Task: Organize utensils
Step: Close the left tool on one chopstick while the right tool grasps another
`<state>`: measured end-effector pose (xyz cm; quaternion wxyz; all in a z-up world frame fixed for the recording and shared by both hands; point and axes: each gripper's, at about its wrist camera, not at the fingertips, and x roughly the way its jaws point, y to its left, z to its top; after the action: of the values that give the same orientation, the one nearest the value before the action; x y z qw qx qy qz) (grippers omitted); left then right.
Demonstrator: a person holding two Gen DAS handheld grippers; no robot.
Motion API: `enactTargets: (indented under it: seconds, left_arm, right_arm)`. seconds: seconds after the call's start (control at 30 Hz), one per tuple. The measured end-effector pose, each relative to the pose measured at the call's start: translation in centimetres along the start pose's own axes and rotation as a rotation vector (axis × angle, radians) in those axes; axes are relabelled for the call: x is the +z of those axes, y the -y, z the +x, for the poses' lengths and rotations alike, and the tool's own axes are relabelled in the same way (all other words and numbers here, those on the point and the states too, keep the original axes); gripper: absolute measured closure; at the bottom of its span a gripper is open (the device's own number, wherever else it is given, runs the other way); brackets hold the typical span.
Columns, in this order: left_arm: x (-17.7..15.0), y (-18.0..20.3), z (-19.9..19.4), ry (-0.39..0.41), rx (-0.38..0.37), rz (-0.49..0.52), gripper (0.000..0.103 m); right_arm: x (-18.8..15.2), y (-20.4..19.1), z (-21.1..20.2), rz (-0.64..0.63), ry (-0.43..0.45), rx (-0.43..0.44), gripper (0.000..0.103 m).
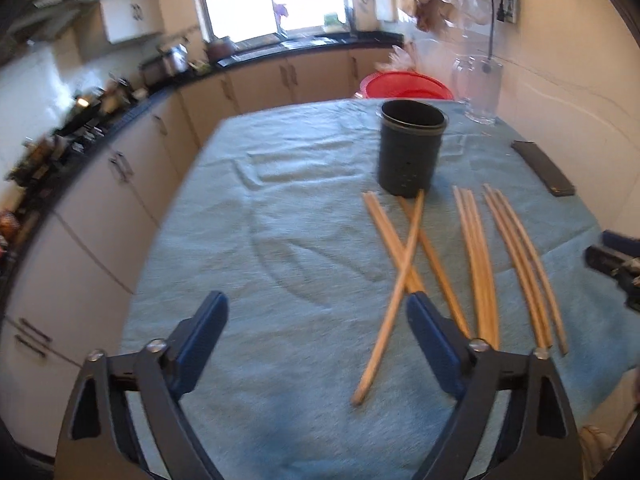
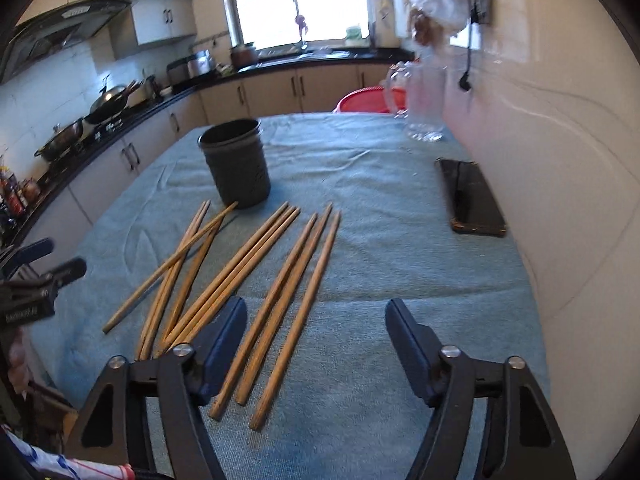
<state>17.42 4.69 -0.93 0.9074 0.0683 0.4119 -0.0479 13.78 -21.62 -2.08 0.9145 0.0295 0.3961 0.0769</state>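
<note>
Hand-held gripper (image 1: 316, 312) above teal cloth (image 1: 280, 216)

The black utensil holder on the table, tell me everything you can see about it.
The black utensil holder is a dark, matte cylinder with a raised band around its open rim and small holes low on its wall. It stands upright on the blue-green cloth, behind the loose wooden chopsticks. From what shows of its inside, nothing stands in it. The tip of one crossed chopstick reaches its base; whether it touches is unclear. No gripper is near it.
</note>
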Motion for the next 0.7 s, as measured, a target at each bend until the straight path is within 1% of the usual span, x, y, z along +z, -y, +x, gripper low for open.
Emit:
enactTargets:
  seconds: [0.03,0.07,0.13,0.17,0.2,0.23,0.3,0.4,0.47,0.53,0.6,0.7]
  left_arm:
    - [0.3,0.1,0.6,-0.014,-0.029,0.0,0.019]
    - [0.6,0.2,1.4,-0.038,-0.074,0.0,0.02]
    - [0.9,0.9,2.7,-0.074,-0.117,0.015,0.031]
    - [1.1,1.3,3.4,-0.097,-0.136,0.03,0.034]
    - [1.3,1.7,4.3,-0.122,-0.153,0.042,0.039]
    - [1.6,2.0,5.1,-0.142,-0.158,0.05,0.045]
    - [1.9,2.7,6.2,-0.165,-0.172,0.064,0.05]
    - [2.1,3.3,7.2,-0.183,-0.2,0.082,0.052]
    - [2.0,3.7,7.8,-0.204,-0.212,0.105,0.06]
    - [1.8,4.0,8.4,-0.235,-0.221,0.123,0.082]
    - [1.4,4.2,9.0,-0.265,-0.213,0.128,0.094]
    - [1.3,3.7,9.2,-0.266,-0.227,0.102,0.094]
  right_arm:
    - [0.2,0.0,0.5,0.002,-0.015,0.015,0.034]
    - [0.4,0.2,1.0,0.009,-0.028,0.029,0.034]
    - [0.5,0.4,2.0,0.025,-0.048,0.05,0.035]
    - [0.6,0.5,2.4,0.031,-0.058,0.056,0.037]
    - [0.7,0.6,2.8,0.036,-0.069,0.056,0.039]
    - [0.8,0.6,3.3,0.038,-0.084,0.058,0.042]
    - [1.1,0.6,4.2,0.038,-0.114,0.059,0.048]
    - [1.4,1.0,5.4,0.047,-0.148,0.063,0.048]
    - [1.6,1.3,6.1,0.059,-0.162,0.062,0.049]
    - [1.8,1.5,6.7,0.06,-0.172,0.05,0.05]
    - [1.9,1.4,7.2,0.054,-0.183,0.039,0.051]
    - [2.0,1.0,8.0,0.034,-0.199,0.018,0.054]
